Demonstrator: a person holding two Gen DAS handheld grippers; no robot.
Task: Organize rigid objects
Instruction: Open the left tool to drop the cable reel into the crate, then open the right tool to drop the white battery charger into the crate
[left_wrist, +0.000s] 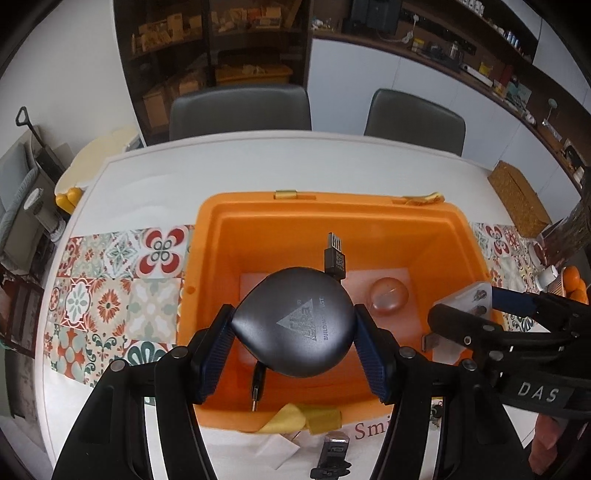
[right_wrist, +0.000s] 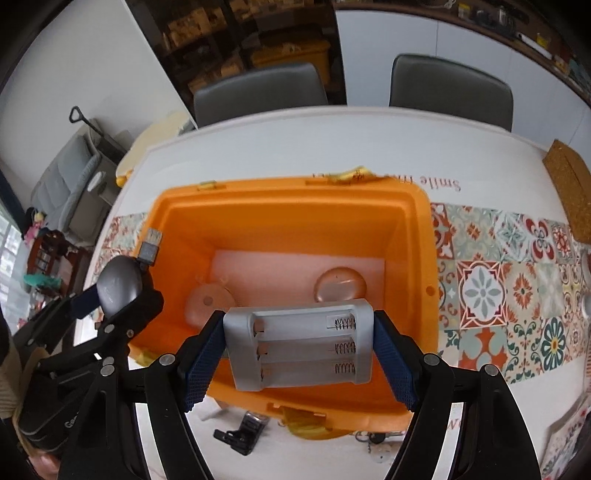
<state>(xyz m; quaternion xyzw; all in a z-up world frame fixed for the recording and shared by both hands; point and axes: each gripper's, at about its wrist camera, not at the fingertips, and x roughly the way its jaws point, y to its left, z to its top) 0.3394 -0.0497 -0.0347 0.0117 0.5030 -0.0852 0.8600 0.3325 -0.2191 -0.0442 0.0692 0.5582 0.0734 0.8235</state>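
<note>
Mid-task: left gripper (left_wrist: 295, 332) clamping grey teardrop cable reel (left_wrist: 293, 325), right gripper (right_wrist: 299, 347) clamping grey plastic battery holder (right_wrist: 299, 347), both above orange plastic bin (right_wrist: 280, 214) containing two translucent domes; small black items outside bin's near wall.

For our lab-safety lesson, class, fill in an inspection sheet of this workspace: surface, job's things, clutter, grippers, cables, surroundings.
Surface: white table with a patterned tile runner.
Job's things: orange bin open, two clear rounded pieces on its floor; grey retractable cable reel; grey battery charger, its slots empty.
Clutter: small black items on the table in front of the bin; woven box.
Grippers: left gripper shut on the reel; right gripper shut on the charger; both over the bin.
Cables: the reel's USB plug sticks out.
Surroundings: two grey chairs, shelves behind.
</note>
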